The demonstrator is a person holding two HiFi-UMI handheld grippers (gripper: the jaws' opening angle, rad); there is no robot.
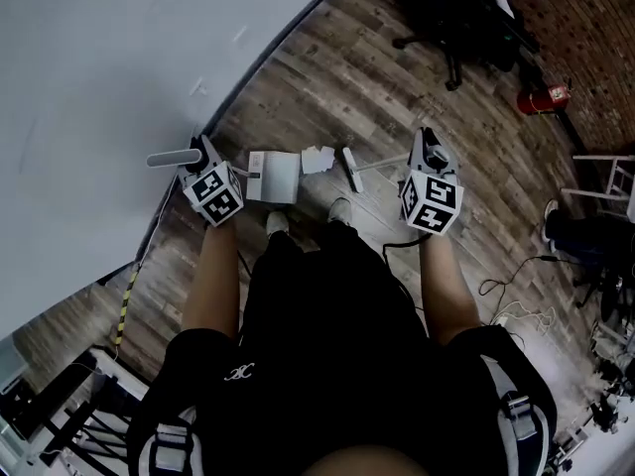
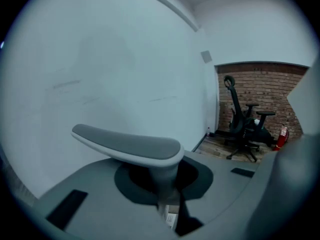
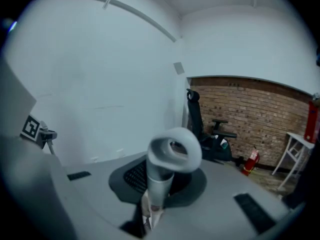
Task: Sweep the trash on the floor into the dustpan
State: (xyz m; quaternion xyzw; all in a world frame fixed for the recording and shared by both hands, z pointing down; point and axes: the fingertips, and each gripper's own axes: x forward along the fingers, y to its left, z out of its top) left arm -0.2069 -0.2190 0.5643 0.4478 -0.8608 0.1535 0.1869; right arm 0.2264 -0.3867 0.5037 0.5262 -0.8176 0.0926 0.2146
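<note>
In the head view a white dustpan [image 1: 271, 177] stands on the wood floor by the wall, with white paper trash [image 1: 317, 158] just to its right. The broom head [image 1: 351, 170] rests beside the paper on its right side. My left gripper [image 1: 205, 163] is shut on the dustpan handle [image 2: 129, 143], whose flat grey top sticks out above the jaws. My right gripper [image 1: 428, 154] is shut on the broom handle [image 3: 172, 154], whose looped end rises above the jaws. Paper shows below the broom handle [image 3: 150, 213].
A white wall [image 1: 99, 87] runs along the left. Black office chairs [image 1: 466, 18] and a red fire extinguisher [image 1: 541, 99] stand at the far brick wall. Cables [image 1: 516, 310] and a white frame [image 1: 605, 178] lie to the right. The person's shoes [image 1: 278, 223] are just behind the dustpan.
</note>
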